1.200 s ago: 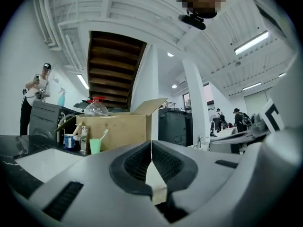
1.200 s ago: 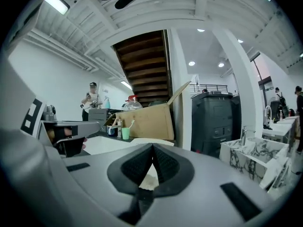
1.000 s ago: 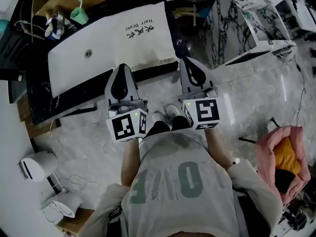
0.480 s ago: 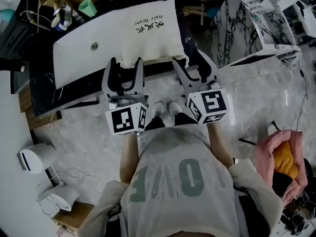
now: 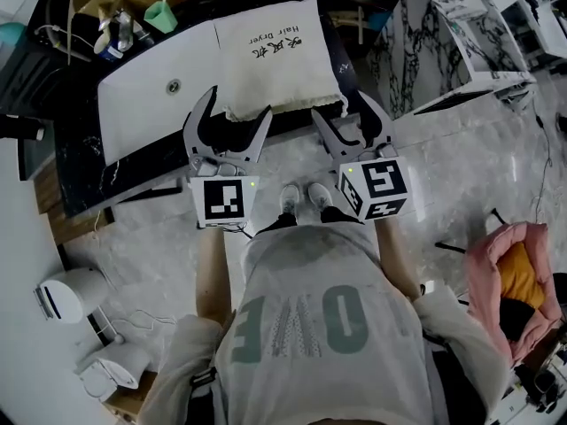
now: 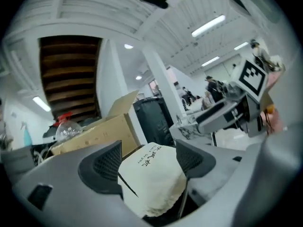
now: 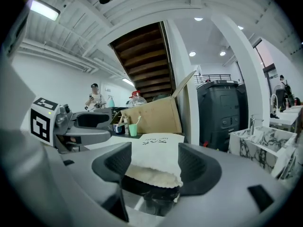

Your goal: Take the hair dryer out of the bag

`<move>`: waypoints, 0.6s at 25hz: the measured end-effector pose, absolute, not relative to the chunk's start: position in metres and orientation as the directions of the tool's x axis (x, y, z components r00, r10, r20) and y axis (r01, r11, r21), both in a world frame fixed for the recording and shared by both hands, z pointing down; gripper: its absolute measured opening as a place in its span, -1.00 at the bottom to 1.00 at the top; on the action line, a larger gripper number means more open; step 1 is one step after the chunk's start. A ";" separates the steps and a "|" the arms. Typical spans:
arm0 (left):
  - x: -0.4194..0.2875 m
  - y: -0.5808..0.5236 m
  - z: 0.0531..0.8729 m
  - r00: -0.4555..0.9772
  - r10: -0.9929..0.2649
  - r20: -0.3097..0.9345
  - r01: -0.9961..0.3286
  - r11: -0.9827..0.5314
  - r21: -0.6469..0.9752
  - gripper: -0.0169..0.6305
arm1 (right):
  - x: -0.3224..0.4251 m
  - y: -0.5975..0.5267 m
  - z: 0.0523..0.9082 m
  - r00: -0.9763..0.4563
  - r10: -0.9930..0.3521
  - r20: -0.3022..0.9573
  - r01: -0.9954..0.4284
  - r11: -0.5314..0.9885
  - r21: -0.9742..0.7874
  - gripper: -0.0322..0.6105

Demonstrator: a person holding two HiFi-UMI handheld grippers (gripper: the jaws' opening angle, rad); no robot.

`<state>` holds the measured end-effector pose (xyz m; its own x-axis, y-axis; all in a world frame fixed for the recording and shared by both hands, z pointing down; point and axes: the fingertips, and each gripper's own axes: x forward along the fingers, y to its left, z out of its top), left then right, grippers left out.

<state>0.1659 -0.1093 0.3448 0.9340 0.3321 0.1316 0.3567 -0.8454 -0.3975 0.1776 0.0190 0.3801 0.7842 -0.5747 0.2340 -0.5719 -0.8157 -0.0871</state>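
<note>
Pale marble-look floor [image 5: 461, 175] fills the head view. A long dark stone-pattern counter [image 5: 75, 162] runs across the top left. On it lies a white rectangular slab with a round metal drain hole [image 5: 133, 104]. A white box with black marble veining [image 5: 443, 42] stands to the right, well apart from the counter.

A cream cloth drawstring bag printed "Hair Dryer" [image 5: 275, 56] lies flat on the slab's right end. Its ruffled mouth is at the counter's near edge, facing the person. The hair dryer can't be seen from outside the bag.

The left gripper [image 5: 237, 104] is just in front of the bag mouth's left part. Its jaws have just been opening and now stand wide apart. The bag shows between them, pads not pressing on it.

The right gripper [image 5: 341, 109] is at the mouth's right corner. It is the same: just opened, spread wide, gripping nothing.

A small green plastic cup [image 5: 161, 16] sits at the counter's far side.
</note>
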 end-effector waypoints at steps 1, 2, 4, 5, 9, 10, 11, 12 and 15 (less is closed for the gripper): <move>0.168 -0.105 0.348 0.915 0.366 0.168 0.401 -0.795 -0.455 0.07 | 0.177 0.018 0.379 0.784 -0.575 0.234 -0.573 -0.815 -0.083 0.03; 0.169 -0.102 0.355 0.892 0.395 0.220 0.451 -0.737 -0.503 0.07 | 0.176 0.017 0.380 0.783 -0.575 0.235 -0.574 -0.815 -0.081 0.03; 0.169 -0.096 0.380 0.823 0.430 0.371 0.567 -0.587 -0.577 0.07 | 0.174 0.016 0.381 0.781 -0.576 0.241 -0.575 -0.814 -0.081 0.03; 0.169 -0.094 0.393 0.789 0.424 0.446 0.614 -0.501 -0.610 0.07 | 0.172 0.014 0.381 0.781 -0.576 0.242 -0.575 -0.814 -0.080 0.03; 0.174 -0.097 0.423 0.736 0.379 0.562 0.671 -0.298 -0.679 0.07 | 0.169 0.010 0.382 0.782 -0.573 0.245 -0.573 -0.816 -0.076 0.03; 0.175 -0.097 0.426 0.724 0.384 0.573 0.684 -0.292 -0.669 0.07 | 0.167 0.009 0.382 0.783 -0.571 0.247 -0.572 -0.817 -0.076 0.03; 0.176 -0.096 0.428 0.713 0.389 0.584 0.696 -0.289 -0.657 0.06 | 0.166 0.008 0.383 0.783 -0.570 0.250 -0.571 -0.817 -0.075 0.03; 0.178 -0.096 0.432 0.700 0.390 0.598 0.709 -0.283 -0.645 0.06 | 0.165 0.008 0.384 0.783 -0.568 0.253 -0.570 -0.818 -0.074 0.03; 0.180 -0.093 0.449 0.644 0.387 0.659 0.763 -0.267 -0.589 0.04 | 0.163 0.011 0.386 0.787 -0.559 0.260 -0.561 -0.824 -0.073 0.03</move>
